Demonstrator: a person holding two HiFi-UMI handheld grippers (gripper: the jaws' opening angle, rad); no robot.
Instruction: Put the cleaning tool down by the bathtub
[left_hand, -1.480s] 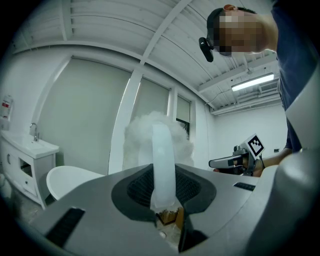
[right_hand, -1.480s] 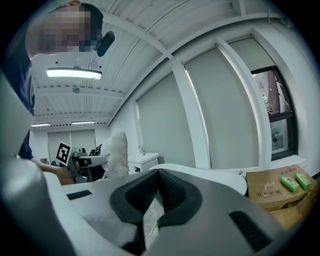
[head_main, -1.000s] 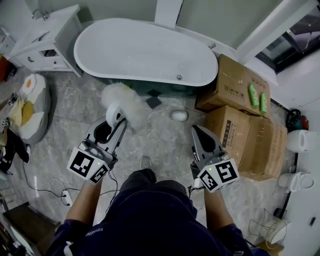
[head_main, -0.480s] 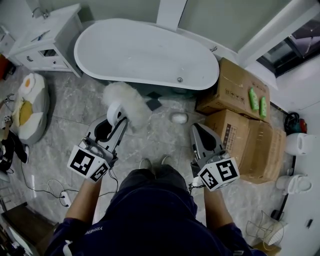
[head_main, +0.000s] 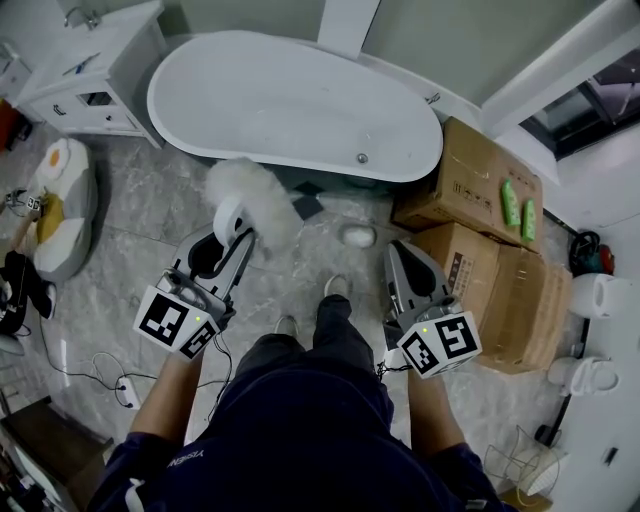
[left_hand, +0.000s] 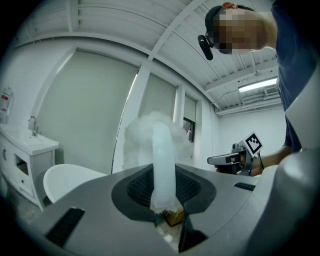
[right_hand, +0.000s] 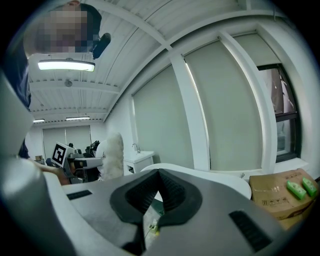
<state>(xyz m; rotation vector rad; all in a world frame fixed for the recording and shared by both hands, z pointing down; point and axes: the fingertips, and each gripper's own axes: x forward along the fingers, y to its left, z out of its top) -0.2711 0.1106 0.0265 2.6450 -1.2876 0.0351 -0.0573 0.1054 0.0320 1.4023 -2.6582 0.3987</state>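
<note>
Far left: white vanity cabinet (head_main: 95, 75) in the corner. Below it an egg-print cushion (head_main: 62, 205) lies on the grey tile floor (head_main: 150, 200), w/ cables further down.

L gripper (head_main: 230, 235) is held out front-left, jaws pinching the pale handle of the duster (head_main: 255, 192). In the left gripper view the handle stands upright btwn the ribbed pads, w/ the fluffy white head on top. Duster is not down yet: it's up in the air, and in the head view its head shows over the floor just short of the near side of the bathtub (head_main: 290, 100). Tub is white and oval and runs across the top of the view.

Centre: person's legs, one shoe (head_main: 338, 287) forward. Small white rounded item (head_main: 357, 236) on the floor near the tub; can't tell what it is.

R gripper (head_main: 402, 258) is front-right, jaws pressed together, nothing btwn them.

Right: cardboard boxes (head_main: 480, 190) stacked just beside the tub's end, two green bottles (head_main: 518, 203) lying on the upper box. Far right: white fixtures (head_main: 600, 285) on the floor.
</note>
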